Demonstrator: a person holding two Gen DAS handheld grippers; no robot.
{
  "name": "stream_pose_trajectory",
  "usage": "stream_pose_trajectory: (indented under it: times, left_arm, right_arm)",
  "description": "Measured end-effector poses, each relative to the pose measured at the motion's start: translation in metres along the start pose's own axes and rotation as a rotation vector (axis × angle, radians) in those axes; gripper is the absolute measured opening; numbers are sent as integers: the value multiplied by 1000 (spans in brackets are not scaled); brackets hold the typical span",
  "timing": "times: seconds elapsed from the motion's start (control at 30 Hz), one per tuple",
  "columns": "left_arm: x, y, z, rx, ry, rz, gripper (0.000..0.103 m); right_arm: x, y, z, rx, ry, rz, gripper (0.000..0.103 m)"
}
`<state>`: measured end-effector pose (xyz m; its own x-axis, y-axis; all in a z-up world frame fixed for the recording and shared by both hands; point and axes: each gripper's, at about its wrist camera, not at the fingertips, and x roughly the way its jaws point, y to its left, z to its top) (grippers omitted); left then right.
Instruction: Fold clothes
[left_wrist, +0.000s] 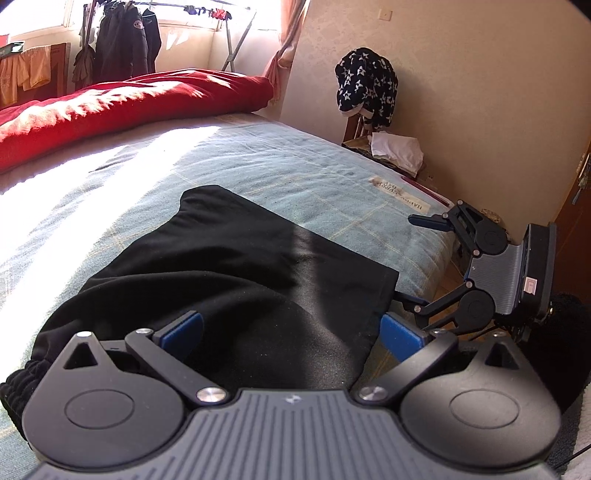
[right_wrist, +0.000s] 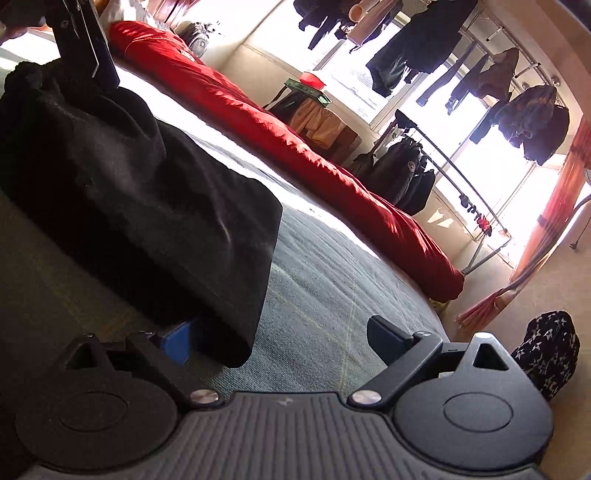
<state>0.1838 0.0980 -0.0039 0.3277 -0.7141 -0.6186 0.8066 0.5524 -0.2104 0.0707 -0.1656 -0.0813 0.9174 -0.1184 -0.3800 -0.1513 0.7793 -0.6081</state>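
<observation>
A black garment (left_wrist: 229, 273) with an elastic waistband (left_wrist: 18, 384) lies flat on the bed's pale blue-green sheet (left_wrist: 258, 155). My left gripper (left_wrist: 291, 332) hovers low over its near part, open wide, with the left pad (left_wrist: 184, 328) above the cloth and the right pad (left_wrist: 400, 334) just past the cloth's right edge. My right gripper (left_wrist: 406, 258) stands open at the garment's right-hand hem, by the bed's edge. In the right wrist view the garment (right_wrist: 129, 192) rises on the left, and the hem partly covers the left pad (right_wrist: 177, 343) of that gripper (right_wrist: 280, 338); nothing is pinched.
A red duvet (left_wrist: 129, 103) lies across the far side of the bed. A chair with a star-patterned garment (left_wrist: 365, 85) and a white cloth (left_wrist: 397, 149) stands by the wall. Clothes racks (right_wrist: 461, 177) line the window. A dark door (left_wrist: 576, 240) is on the right.
</observation>
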Motion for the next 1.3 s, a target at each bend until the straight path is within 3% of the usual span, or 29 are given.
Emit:
stream_pose_trajectory:
  times: [0.1, 0.23, 0.33, 0.5, 0.7, 0.8, 0.9, 1.03, 1.13, 1.23, 1.3]
  left_arm:
    - [-7, 4, -12, -15, 3, -4, 102]
    - [-5, 20, -44, -66, 100, 78, 102]
    - [-20, 20, -55, -59, 76, 71, 102]
    - [-32, 5, -31, 18, -10, 47, 102]
    - [6, 2, 4, 70, -32, 12, 102]
    - [14, 17, 23, 17, -40, 21, 102]
    - [18, 43, 46, -104, -32, 62, 102]
    - [21, 78, 66, -304, -13, 1, 102]
    - [34, 97, 67, -446, 13, -70, 102]
    - [56, 118, 57, -593, 61, -76, 102]
    - [71, 130, 46, -652, 92, -34, 102]
  right_arm:
    - [2, -1, 2, -7, 1, -14, 102]
    - [0, -9, -3, 40, 10, -16, 102]
    - [-6, -16, -11, 89, 20, -14, 102]
    - [-23, -26, -11, 185, -24, 11, 102]
    - [-30, -41, 5, 352, -92, 121, 102]
    - [-23, -53, 26, 381, -117, 233, 102]
    - [-2, -60, 55, 383, -114, 446, 100]
    - [29, -58, 101, 325, -120, 766, 90]
    - [54, -48, 133, 287, -138, 1000, 90]
    - [78, -28, 150, 260, -113, 1164, 90]
    - [96, -10, 147, 254, -26, 1250, 90]
